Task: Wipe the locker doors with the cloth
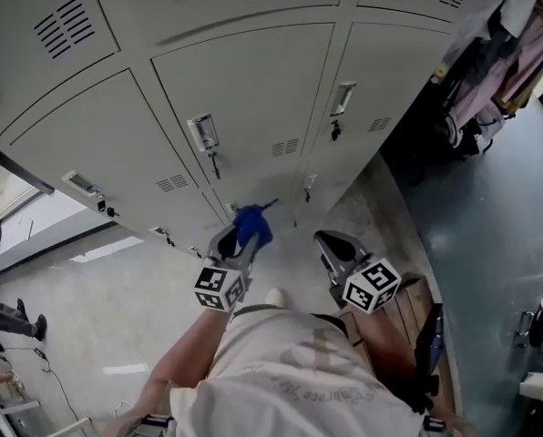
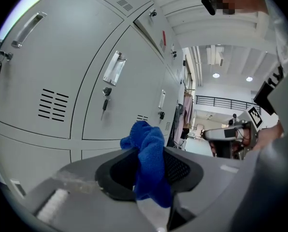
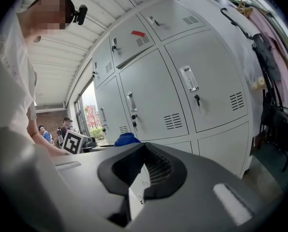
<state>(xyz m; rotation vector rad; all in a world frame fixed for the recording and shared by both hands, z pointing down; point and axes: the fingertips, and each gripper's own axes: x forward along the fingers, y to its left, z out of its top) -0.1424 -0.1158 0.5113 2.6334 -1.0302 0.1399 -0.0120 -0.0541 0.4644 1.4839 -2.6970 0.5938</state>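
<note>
Cloth pinched in our left gripper, right gripper with jaws pressed together on nothing, both short of the doors: we judge wiping not yet begun.

Soft, even light covers the locker doors without hard shadows. In the head view a bright streak lies on the floor left of the left gripper; right of the right gripper it is dim. Beyond the left gripper's jaws, ceiling lamps glare. Both gripper views bow straight lines, blacken at the corners and blur the near jaw bodies.
</note>
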